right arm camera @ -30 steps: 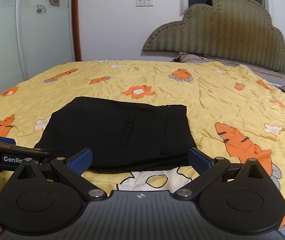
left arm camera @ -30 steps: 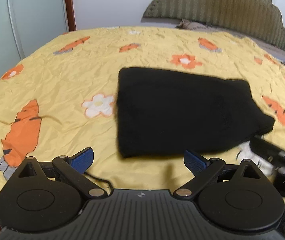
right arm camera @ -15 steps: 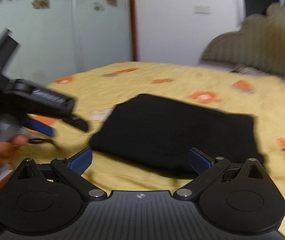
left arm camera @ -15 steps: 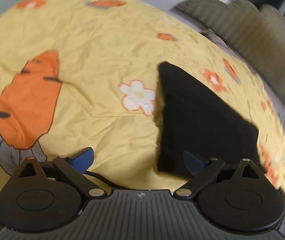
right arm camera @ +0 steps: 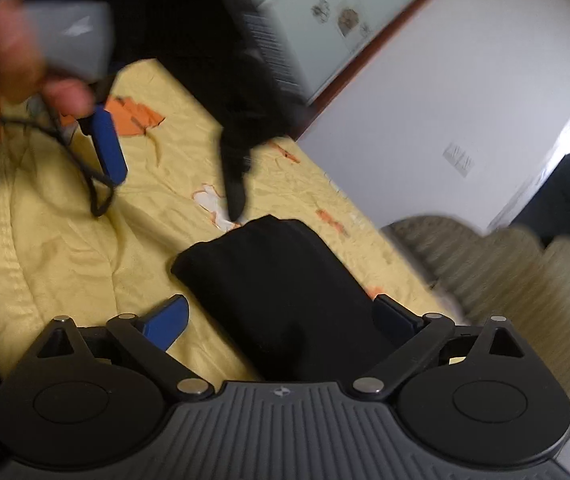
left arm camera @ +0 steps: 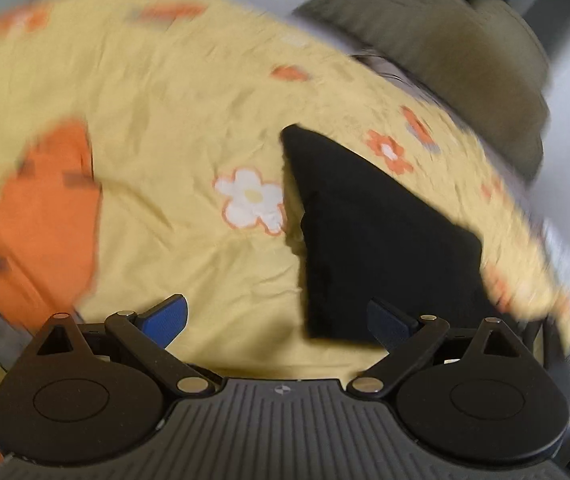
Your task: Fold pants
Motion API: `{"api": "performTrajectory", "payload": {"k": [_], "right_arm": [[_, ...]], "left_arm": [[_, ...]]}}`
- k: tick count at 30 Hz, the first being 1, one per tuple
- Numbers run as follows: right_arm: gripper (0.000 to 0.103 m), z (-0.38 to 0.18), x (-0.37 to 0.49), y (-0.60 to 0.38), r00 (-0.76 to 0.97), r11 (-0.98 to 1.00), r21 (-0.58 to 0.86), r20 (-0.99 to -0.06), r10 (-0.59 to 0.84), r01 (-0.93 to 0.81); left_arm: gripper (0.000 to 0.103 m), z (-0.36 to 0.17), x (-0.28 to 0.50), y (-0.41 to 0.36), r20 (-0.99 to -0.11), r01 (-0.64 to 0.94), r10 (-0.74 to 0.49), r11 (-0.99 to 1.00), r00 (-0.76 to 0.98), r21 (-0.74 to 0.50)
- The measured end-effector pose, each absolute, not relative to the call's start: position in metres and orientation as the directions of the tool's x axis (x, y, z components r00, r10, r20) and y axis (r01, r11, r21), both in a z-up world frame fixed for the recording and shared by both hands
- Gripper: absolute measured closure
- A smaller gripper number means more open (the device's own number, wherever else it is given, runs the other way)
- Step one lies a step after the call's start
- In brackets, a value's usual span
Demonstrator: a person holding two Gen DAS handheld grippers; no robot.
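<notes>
**Clerk:** Yellow cotton bedspread [left arm camera: 173,92], the largest item: crumpled, printed with orange tigers and white flowers. It serves as the landmark. Beyond its far edge, one padded olive headboard [left arm camera: 465,60], ribbed, scalloped outline.

**Checker:** And the task's article?

**Clerk:** Black pants [left arm camera: 373,240], soft matte knit, lying on the bedspread as a compact, roughly rectangular packet, edges fairly even. In the right wrist view the same packet [right arm camera: 285,280] sits near the bedspread's near edge, its rounded fold corner toward the white flower print.

**Checker:** Tools?

**Clerk:** Left gripper [left arm camera: 277,320], black linkage, blue pads, spread wide, empty, over the bedspread just short of the packet's near corner. Right gripper [right arm camera: 281,322], same make, likewise spread wide and empty, held above the packet. The person's left hand [right arm camera: 9,52] shows blurred at upper left of that view, a thin black cable [right arm camera: 85,172] dangling over the bedspread.

**Checker:** Step in hand?

**Clerk:** Judged: folding looks finished or nearly so; both views are tilted and blurred, suggesting the tools are in motion away from the cloth. The next move, if any, calls only for checking that the packet lies square, without snagging the knit.
</notes>
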State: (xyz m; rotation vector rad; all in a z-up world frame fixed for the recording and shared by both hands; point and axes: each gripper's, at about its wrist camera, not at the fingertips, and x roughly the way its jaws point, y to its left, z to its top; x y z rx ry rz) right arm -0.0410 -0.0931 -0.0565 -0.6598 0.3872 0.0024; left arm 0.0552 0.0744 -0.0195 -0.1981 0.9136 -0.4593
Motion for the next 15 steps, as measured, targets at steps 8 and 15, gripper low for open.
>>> {"api": "performTrajectory", "payload": {"k": [8,15], "right_arm": [[0.004,-0.051,-0.028,-0.14,0.905,0.874,-0.485,-0.381,-0.189,-0.022],[0.004,-0.023,-0.038,-0.166,0.891,0.954,-0.279,-0.452,-0.029,-0.111]], "left_arm": [[0.028,-0.026,0.016,0.026,-0.649,0.659,-0.483,0.752,0.588,0.037],[0.054,-0.048,0.028,0.011,-0.644,0.666,-0.472,0.742,0.602,0.079]]}}
